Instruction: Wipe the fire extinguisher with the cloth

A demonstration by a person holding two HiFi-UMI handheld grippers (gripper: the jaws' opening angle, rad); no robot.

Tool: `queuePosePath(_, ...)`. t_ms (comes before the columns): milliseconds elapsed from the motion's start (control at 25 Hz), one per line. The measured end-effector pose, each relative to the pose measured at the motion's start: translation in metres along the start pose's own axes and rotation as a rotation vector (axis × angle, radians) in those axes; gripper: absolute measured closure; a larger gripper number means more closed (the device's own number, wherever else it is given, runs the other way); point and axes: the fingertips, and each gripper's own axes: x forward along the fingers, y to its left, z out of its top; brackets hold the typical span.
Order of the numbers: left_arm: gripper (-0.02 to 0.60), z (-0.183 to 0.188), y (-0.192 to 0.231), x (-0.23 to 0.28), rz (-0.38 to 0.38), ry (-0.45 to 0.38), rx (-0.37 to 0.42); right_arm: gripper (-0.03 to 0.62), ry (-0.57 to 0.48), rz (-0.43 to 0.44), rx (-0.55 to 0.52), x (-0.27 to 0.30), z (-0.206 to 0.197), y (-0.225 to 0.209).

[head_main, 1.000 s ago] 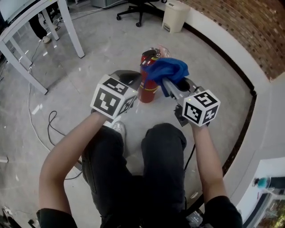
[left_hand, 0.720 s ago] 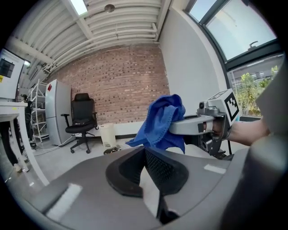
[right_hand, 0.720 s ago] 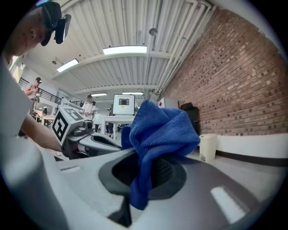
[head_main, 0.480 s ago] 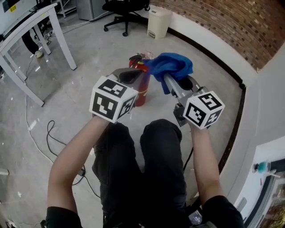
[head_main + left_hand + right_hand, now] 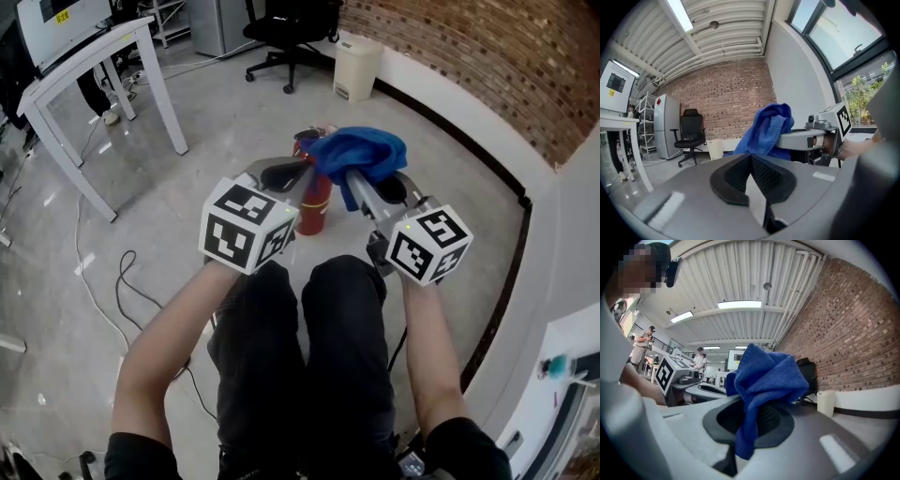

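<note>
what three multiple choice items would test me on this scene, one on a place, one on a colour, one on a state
1. Where does the fire extinguisher stand?
A. on the white table
B. on the floor, just beyond the person's knees
C. on the office chair

2. What colour is the cloth?
A. blue
B. yellow
C. white

3. What state is the left gripper in?
A. shut, with nothing between its jaws
B. shut on the cloth
C. wide open around the fire extinguisher

Answers:
1 B: the head view shows the red cylinder upright on the grey floor past the knees.
2 A: it is blue in all three views.
3 A: the left gripper view shows its pads pressed together and bare, while the cloth hangs from the right gripper.
</note>
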Motion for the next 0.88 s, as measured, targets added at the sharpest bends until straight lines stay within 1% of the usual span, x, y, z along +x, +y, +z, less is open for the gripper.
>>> queuePosePath(880, 0.578, -0.0012, -0.004, -0.0018, -0.003, 0.003, -0.018, 0.551, -0.026, 0.016, 0.001, 0.0005, 0.0039, 0.0027)
